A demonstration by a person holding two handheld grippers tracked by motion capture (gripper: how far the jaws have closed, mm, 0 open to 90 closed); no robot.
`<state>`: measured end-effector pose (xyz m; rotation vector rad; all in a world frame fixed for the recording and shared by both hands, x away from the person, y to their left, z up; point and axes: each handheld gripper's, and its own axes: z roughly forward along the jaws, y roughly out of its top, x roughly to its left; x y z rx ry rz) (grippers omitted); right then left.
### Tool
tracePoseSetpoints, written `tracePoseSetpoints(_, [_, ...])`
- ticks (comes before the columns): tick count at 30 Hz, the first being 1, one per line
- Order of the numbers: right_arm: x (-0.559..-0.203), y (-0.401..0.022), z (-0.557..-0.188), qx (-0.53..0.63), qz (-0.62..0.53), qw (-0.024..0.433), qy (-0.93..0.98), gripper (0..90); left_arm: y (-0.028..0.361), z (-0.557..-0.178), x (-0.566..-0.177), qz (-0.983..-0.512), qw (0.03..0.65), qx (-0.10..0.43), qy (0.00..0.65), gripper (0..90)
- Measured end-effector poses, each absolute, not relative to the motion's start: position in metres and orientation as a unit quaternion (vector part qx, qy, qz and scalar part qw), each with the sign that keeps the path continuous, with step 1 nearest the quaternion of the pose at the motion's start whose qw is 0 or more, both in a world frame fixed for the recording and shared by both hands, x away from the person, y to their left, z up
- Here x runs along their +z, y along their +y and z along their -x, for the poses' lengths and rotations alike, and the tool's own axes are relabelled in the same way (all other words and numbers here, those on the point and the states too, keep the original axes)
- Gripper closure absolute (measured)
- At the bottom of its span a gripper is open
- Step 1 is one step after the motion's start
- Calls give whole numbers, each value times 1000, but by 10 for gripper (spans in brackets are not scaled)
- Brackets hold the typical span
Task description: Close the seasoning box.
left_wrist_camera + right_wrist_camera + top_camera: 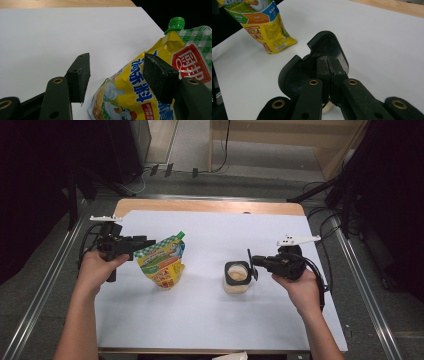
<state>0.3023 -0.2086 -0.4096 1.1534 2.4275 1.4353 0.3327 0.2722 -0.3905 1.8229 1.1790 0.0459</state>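
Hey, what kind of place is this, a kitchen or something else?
Probably a lab or recording workspace, not a kitchen: a table under a white sheet, loose cables on the floor, and metal rails alongside.

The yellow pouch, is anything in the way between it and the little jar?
Nothing visible. Between the yellow pouch and the jar lies only bare white sheet. The right gripper holds the jar's flip lid back on the far side.

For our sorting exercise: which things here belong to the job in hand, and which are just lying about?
In use: yellow plastic spout pouch with green cap; small clear jar of beige contents; its black flip lid, pinched by the right gripper; left gripper.
Lying about: white table sheet; dark floor cables.
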Motion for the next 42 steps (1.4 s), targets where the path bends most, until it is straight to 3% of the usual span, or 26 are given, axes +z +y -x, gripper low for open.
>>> tracePoseSetpoints(42, [-435,-158,-298,433,-340,17,835,900,273,-335,-397,-745,458,7,486,395])
